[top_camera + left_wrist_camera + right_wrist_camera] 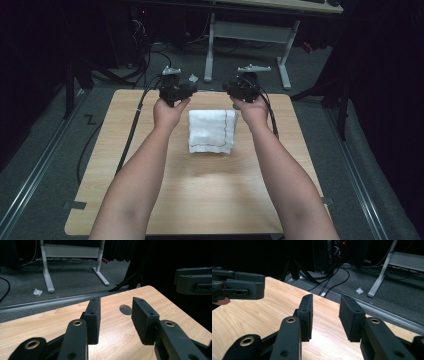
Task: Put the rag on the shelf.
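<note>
A white cloth [211, 131], folded to a rectangle with a thin red stitched line along its right and front edges, lies flat on the far middle of the wooden table [125, 165]. My left gripper [175, 91] is held near the table's far edge, just left of the cloth's far corner. Its jaws stand open over bare wood in the left gripper view [116, 303]. My right gripper [245, 90] is held just right of the cloth's far corner, and it too is open with nothing between its jaws [325, 300]. Neither gripper touches the cloth.
Beyond the table's far edge is grey carpet with a crumpled scrap of paper [193, 78], black cables [145, 55] and a white-legged desk [247, 30]. Metal floor rails [40, 165] run along both sides. The surroundings are dark.
</note>
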Motion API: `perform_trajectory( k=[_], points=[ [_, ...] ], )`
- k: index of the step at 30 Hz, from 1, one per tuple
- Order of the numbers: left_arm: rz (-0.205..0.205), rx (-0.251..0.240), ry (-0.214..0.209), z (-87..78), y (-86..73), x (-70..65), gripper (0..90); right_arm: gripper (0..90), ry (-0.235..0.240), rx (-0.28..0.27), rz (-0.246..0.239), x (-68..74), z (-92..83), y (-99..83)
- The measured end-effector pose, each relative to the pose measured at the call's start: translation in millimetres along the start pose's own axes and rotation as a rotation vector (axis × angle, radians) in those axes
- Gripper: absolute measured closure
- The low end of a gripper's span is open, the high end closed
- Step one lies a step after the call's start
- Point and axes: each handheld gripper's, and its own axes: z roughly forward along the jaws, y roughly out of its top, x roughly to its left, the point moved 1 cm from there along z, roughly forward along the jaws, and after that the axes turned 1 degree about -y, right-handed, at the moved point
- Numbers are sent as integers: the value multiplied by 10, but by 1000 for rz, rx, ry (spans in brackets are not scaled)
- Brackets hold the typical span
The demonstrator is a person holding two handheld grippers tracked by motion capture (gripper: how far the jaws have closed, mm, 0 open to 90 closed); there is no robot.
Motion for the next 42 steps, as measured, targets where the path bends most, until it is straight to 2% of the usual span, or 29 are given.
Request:
perform_trajectory(
  k=[7,12,16,22,29,32,33,37,40,42],
  points=[
    [9,-5,0,-42,2,-12,589,589,2,5,11,-35,-31,-11],
    [3,-21,11,-161,-51,27,585,569,4,-3,-8,-51,-138,-70],
    [-1,-45,4,-305,-139,52,579,547,-20,-29,-40,-52,-291,-122],
    [19,-42,13,-585,-344,77,569,542,-31,-72,-42,-51,-581,-261],
    [33,-47,13,-971,-685,68,557,528,-48,-88,-51,-30,-888,-602],
    [71,-35,27,-1128,-886,54,550,520,-53,-80,-74,17,-997,-775],
    [79,-28,33,-1202,-998,52,549,516,-51,-73,-83,40,-1028,-833],
    [64,-21,21,-1382,-1278,29,544,505,-47,-54,-122,152,-1148,-1083],
    [66,-6,13,-1517,-1530,-33,539,493,-46,-46,-138,246,-1233,-1284],
    [53,3,7,-1595,-1706,-76,535,484,-49,-36,-147,308,-1284,-1428]
  ],
)
